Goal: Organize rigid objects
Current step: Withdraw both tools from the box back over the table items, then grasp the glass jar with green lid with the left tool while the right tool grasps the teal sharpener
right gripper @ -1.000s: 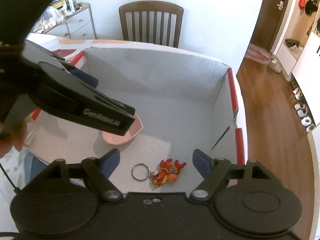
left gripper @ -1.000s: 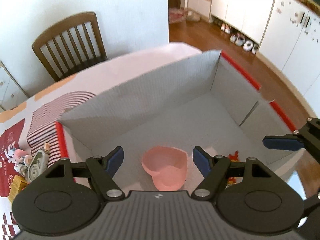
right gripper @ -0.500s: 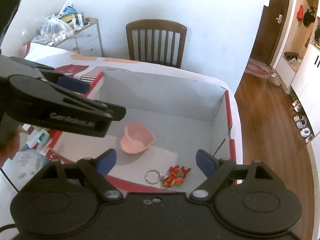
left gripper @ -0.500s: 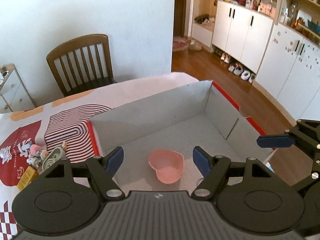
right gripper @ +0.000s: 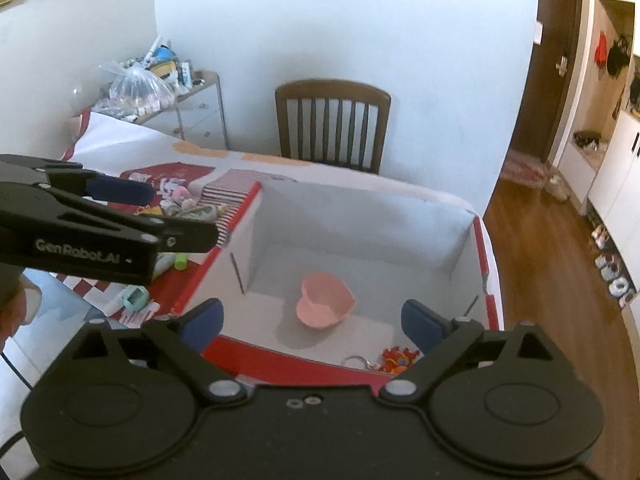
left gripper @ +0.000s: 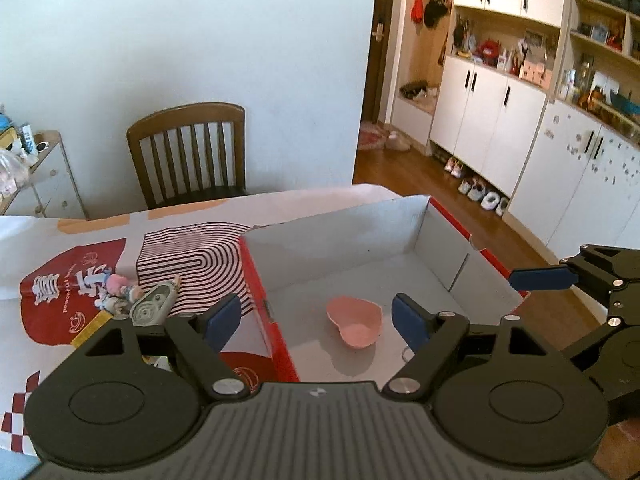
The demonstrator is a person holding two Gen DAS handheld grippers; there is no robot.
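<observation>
Items on the patterned desk cover (left gripper: pixel 80 312), listed from left to right in the left wrist view:

1. A cluster of small toys (left gripper: pixel 136 298) lies on the cover, just left of the box. It includes a pink figurine and a pale oval item with a spiral relief. Further small items in this cluster are too small to identify.
2. The left claw (left gripper: pixel 316 316) is spread. Its jaws have just been opening. Nothing is between the pads. The left pad is over the red box rim; the right pad is over the box floor.
3. The cardboard box (left gripper: pixel 348 240) sits open on the desk, grey inside with red outer edges.
4. The pink heart-shaped dish (left gripper: pixel 354 320) rests on the box floor, toward the near side, clear of all walls. It is seen between the left claw's pads but is not touched by them.
5. The right claw (right gripper: pixel 310 320) is spread wide. Its jaws have just been opening. Nothing is between the pads.

Right wrist view:

- The left claw's body enters from the left edge, above the items on the cover.
- The dish lies near the middle of the box floor.
- A red keychain figure (right gripper: pixel 398 360) with a metal ring (right gripper: pixel 354 361) lies on the box floor near the front wall, to the right of the dish and apart from it.
- A wooden chair (right gripper: pixel 332 124) stands behind the desk, against the wall.
</observation>
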